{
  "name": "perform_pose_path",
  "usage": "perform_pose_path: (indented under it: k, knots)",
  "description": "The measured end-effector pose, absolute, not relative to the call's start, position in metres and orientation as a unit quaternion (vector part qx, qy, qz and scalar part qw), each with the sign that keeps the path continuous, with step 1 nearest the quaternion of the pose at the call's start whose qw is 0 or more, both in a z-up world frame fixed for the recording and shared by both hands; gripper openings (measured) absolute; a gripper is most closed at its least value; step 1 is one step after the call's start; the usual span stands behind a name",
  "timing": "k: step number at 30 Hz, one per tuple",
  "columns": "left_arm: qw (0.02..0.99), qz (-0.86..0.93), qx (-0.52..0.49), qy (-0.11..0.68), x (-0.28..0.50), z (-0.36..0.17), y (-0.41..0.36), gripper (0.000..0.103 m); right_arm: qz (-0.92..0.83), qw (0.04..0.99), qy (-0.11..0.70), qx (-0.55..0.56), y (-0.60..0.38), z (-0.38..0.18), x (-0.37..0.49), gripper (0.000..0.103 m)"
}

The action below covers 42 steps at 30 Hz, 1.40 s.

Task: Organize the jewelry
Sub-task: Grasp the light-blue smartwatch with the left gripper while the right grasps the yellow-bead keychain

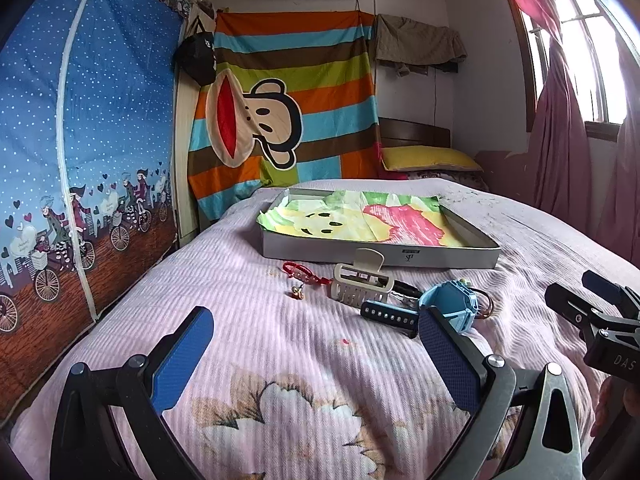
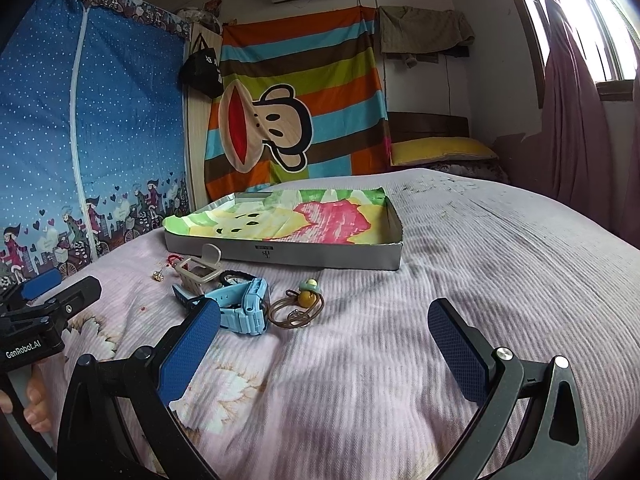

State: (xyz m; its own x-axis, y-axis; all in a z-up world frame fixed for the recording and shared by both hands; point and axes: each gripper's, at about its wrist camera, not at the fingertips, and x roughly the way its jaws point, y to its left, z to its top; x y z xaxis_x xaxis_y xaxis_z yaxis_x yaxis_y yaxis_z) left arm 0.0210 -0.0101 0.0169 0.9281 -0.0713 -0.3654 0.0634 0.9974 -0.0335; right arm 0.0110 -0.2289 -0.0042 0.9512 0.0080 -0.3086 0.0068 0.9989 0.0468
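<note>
Bedspread [image 2: 460,240] ahead of my left tongs [image 1: 316,336] and right tongs [image 2: 324,332], both released, holds every trinket, watch [image 2: 244,304] included, outside the tray [image 2: 280,258], so nothing is sorted.

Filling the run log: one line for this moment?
left gripper open, empty | right gripper open, empty | watch, clip on bed | tray unfilled

Left gripper [image 1: 316,354] spread wide above pink bedspread [image 1: 280,332], hair claw [image 1: 360,284], blue watch [image 1: 450,306], lined tray [image 1: 380,254] beyond

Beige hair claw [image 1: 360,282], blue watch [image 2: 244,306], hair ties [image 2: 298,306] lie before the lined tray [image 2: 280,254].
</note>
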Motion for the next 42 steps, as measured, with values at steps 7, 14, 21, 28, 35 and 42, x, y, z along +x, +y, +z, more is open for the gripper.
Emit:
perform_pose_path:
  k: [7, 14, 21, 28, 35, 42]
  knots:
    - [0.968, -0.09, 0.003, 0.235, 0.045, 0.016, -0.027, 0.103, 0.021, 0.984, 0.175, 0.001, -0.234, 0.002, 0.028, 0.102]
    - [0.946, -0.135, -0.026, 0.294, 0.068, 0.012, -0.033, 0.093, 0.043, 0.975, 0.219, 0.01, -0.244, -0.005, 0.053, 0.077]
    - [0.906, -0.193, -0.075, 0.368, 0.097, 0.006, -0.037, 0.079, 0.077, 0.96, 0.269, 0.009, -0.246, -0.015, 0.09, 0.054]
    - [0.88, -0.2, -0.095, 0.421, 0.122, -0.002, -0.041, 0.06, 0.112, 0.941, 0.32, 0.003, -0.24, -0.026, 0.131, 0.043]
    - [0.872, -0.191, -0.093, 0.442, 0.135, -0.008, -0.044, 0.053, 0.135, 0.924, 0.359, 0.004, -0.231, -0.04, 0.155, 0.035]
    - [0.856, -0.19, -0.104, 0.469, 0.145, -0.009, -0.046, 0.045, 0.151, 0.91, 0.385, 0.003, -0.22, -0.049, 0.169, 0.025]
